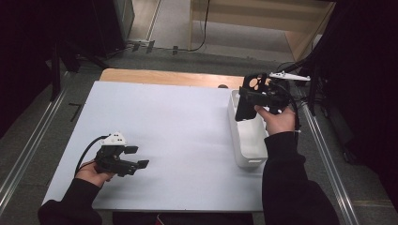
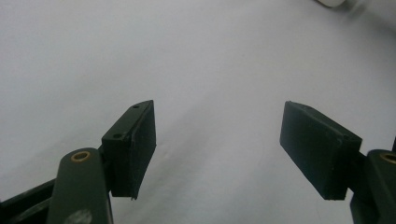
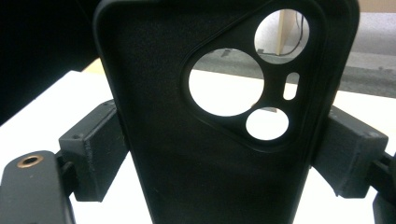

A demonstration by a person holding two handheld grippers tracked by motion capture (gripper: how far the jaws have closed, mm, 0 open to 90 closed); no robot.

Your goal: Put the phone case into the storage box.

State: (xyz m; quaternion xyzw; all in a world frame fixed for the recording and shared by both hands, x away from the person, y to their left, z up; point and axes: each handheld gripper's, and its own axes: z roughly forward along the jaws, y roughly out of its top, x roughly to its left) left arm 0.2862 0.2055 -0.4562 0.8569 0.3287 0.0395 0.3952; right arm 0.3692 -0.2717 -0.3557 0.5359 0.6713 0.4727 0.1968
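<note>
The right gripper (image 1: 253,96) clamps a black phone case (image 3: 210,140) between its two blocky pads, one pressing each long edge. The case is soft-looking matte plastic or rubber with a finely grained inner face, rounded corners and a raised lip round the rim. Its camera opening is a rounded triangle holding two large round holes, a smaller round one and a short upright slot (the white table and the grey floor show through them). In the high view the case (image 1: 245,104) hangs over the far end of a white bin (image 1: 248,140), a long, smooth plastic tub with rounded corners that sits at the right edge of the table (image 1: 178,126). Whether the case touches the bin's rim I cannot tell.

The table top is a flat, matte white sheet; a strip of pale wood shows along its far edge.

The left gripper (image 1: 131,157) sits low over the near left part of the table with its jaws wide apart and nothing between them. In its own view the pads (image 2: 135,149) are dark rectangular slabs with slightly worn edges, bolted to green-black arms that carry brass-coloured bushings.
</note>
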